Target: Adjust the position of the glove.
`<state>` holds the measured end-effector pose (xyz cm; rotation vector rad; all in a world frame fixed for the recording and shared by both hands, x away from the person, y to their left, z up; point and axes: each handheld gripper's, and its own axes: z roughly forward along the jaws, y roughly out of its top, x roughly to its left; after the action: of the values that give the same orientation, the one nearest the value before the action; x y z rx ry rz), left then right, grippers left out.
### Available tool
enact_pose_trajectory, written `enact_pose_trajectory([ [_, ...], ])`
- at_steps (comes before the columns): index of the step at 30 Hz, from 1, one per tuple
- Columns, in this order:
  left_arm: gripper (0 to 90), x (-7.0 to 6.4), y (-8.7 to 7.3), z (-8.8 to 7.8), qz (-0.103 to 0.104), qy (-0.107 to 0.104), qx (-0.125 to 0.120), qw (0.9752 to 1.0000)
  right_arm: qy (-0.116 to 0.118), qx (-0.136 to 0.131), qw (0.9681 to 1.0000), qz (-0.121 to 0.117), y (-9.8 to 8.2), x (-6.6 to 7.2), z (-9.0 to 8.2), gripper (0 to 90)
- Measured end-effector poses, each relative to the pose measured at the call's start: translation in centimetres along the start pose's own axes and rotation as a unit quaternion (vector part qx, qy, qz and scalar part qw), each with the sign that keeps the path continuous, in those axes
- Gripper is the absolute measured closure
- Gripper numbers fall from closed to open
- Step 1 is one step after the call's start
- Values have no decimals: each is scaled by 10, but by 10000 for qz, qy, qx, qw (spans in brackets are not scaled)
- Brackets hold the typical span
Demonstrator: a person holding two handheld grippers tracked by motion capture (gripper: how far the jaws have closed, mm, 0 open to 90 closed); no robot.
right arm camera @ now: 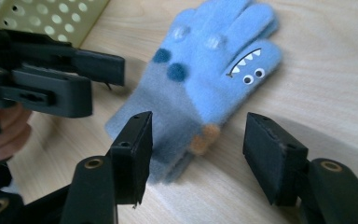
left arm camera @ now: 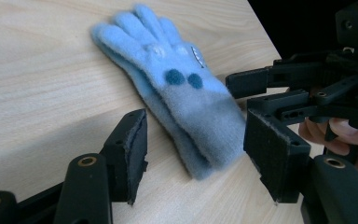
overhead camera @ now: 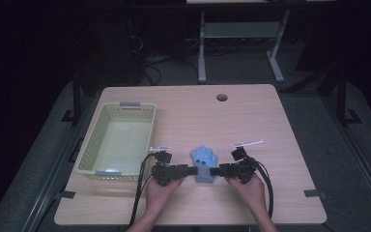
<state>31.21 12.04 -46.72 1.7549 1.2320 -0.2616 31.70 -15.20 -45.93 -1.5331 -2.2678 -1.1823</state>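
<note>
We have the left gripper [overhead camera: 189, 169] and right gripper [overhead camera: 217, 170] flanking the glove [overhead camera: 204, 162] near the worktop's front edge, jaws apart, nothing gripped. The basket [overhead camera: 145, 137] is empty; lifting seemingly remains.

Both forearms come in from the bottom of the high view, set close together and angled slightly inward. The left hand [overhead camera: 160, 189] grips the left gripper [overhead camera: 189, 170] from behind, and the right hand [overhead camera: 248, 187] grips the right gripper [overhead camera: 216, 171] the same way. The 2 grippers lie level and point at each other, tips near but apart. In the left gripper view its 2 black jaws stand wide apart. In the right gripper view its 2 jaws are likewise spread. A dark cable trails back along each wrist.
</note>
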Motion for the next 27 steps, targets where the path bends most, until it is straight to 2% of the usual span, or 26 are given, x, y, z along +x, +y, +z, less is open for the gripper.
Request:
enact_pose_trajectory([
  [4, 390, 0, 0, 6, -98, -59, 5, 9999, 116, -22, 9998, 127, -2, -1, 1, 442],
  [8, 434, -1, 0, 11, -152, -46, 38, 9999, 176, -133, 9996, 184, -2, -2, 0, 462],
  [9, 445, -1, 0, 12, -175, -47, 44, 9998, 184, -111, 9995, 244, -2, -2, 0, 465],
  [15, 489, -1, -2, 17, -200, -1, 97, 9998, 187, -18, 9995, 264, -2, -4, 8, 471],
  [18, 516, -1, -3, 20, -181, -18, 121, 9998, 163, -6, 9995, 283, -2, -3, 9, 481],
  [23, 551, -4, -3, 21, -64, 86, 174, 9998, 138, -21, 9997, 222, -2, 0, 12, 527],
  [27, 576, -3, -3, 22, -67, 12, 200, 9998, 79, -8, 9997, 215, -3, 2, 14, 564],
])
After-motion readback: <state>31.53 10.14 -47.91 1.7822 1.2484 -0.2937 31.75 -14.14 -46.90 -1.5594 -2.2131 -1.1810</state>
